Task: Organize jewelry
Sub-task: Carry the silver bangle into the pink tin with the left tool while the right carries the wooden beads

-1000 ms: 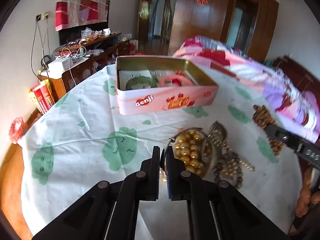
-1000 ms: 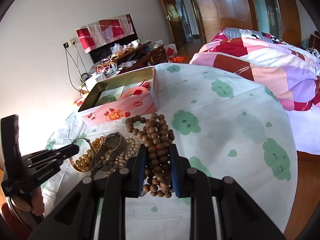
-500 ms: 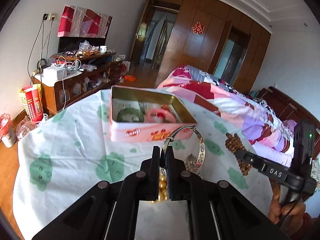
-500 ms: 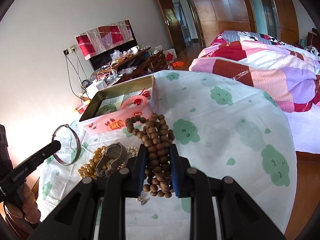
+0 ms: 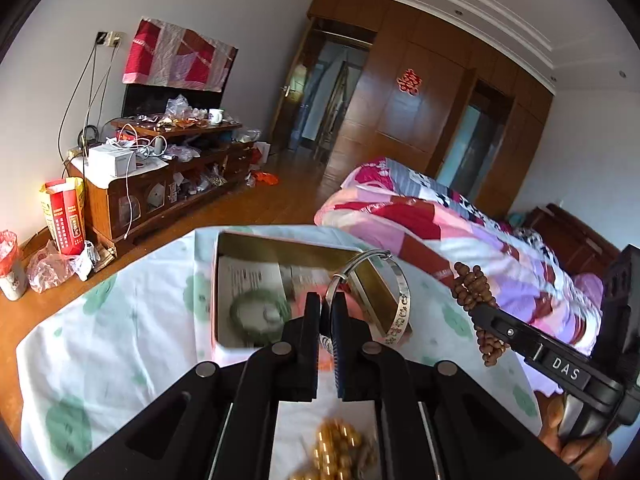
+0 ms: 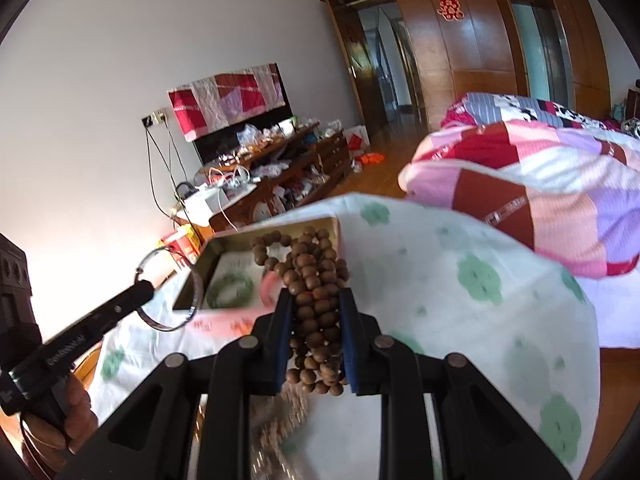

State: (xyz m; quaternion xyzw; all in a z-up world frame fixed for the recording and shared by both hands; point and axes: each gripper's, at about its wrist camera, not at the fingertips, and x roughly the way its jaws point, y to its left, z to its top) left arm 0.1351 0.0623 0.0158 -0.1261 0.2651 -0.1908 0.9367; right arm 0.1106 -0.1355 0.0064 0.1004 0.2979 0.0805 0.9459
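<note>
**Mia:** What is the left gripper (image 5: 326,308) doing?

**Ben:** Its two fingers are pressed tight on a thin silver bangle (image 5: 396,296). The ring stands up and leans out to the right of the tips, up in the air.

**Mia:** What is right under it?

**Ben:** Close below, between the black arms, lies a blurry pile of gold beads (image 5: 340,450) on the white cloth with green blobs (image 5: 120,340). Just past the tips sits the pink tin box (image 5: 304,248), open at the top. A green bangle (image 5: 256,314) lies inside it, and paper too.

**Mia:** And the right gripper (image 6: 315,312)?

**Ben:** It is pinching a fat bunch of brown wooden beads (image 6: 310,276). The beads fill the gap between its fingers, stick up above the tips and hang down below them.

**Mia:** Is that bunch near the box?

**Ben:** It is lifted off the cloth, and the box shows just behind it. In that view the green bangle and a pink ring (image 6: 272,286) lie in the box, a bit left of the tips.

**Mia:** What is far off?

**Ben:** To the right, a bed with a pink and red quilt (image 5: 460,232). Ahead on the left, a messy wooden cabinet (image 5: 160,176). Farthest back, brown wardrobe doors (image 5: 408,120).
</note>
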